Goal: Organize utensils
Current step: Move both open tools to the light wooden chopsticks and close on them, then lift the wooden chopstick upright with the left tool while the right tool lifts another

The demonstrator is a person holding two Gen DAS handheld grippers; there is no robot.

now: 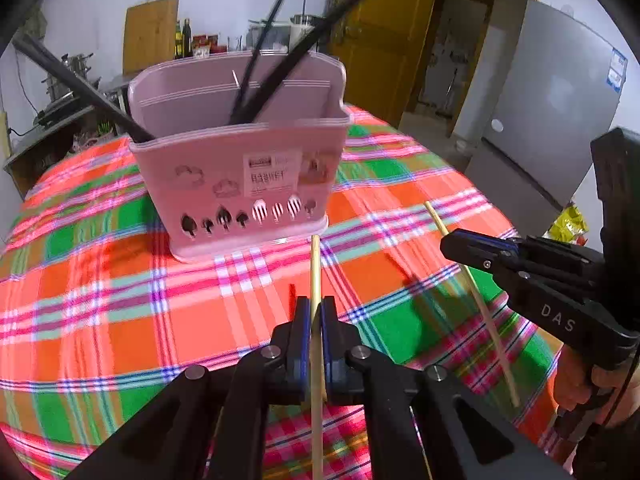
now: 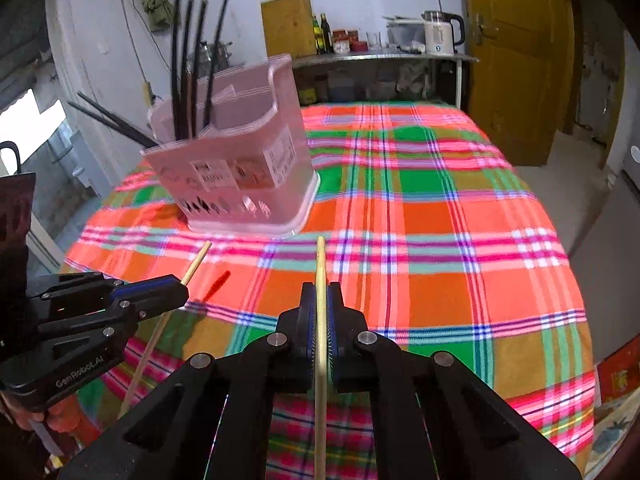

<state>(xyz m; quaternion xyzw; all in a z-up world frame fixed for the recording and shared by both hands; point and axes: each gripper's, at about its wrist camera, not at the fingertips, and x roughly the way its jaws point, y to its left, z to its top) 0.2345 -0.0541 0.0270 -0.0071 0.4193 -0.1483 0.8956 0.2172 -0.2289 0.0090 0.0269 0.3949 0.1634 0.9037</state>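
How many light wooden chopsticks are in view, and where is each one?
2. One chopstick is held in the left gripper; the other chopstick is held in the right gripper. More may be hidden inside the pink basket.

Left gripper (image 1: 316,312), black with blue-padded fingers (image 1: 303,332): jaws closed tight on a thin pale wooden chopstick (image 1: 315,264), pointing forward and downward; right gripper (image 2: 321,300), same black build and blue pads: jaws likewise clamped on a second pale wooden chopstick (image 2: 320,264), angled down; the two sit side by side, near but apart; a bare hand (image 1: 576,384) grips the right gripper's handle from below.
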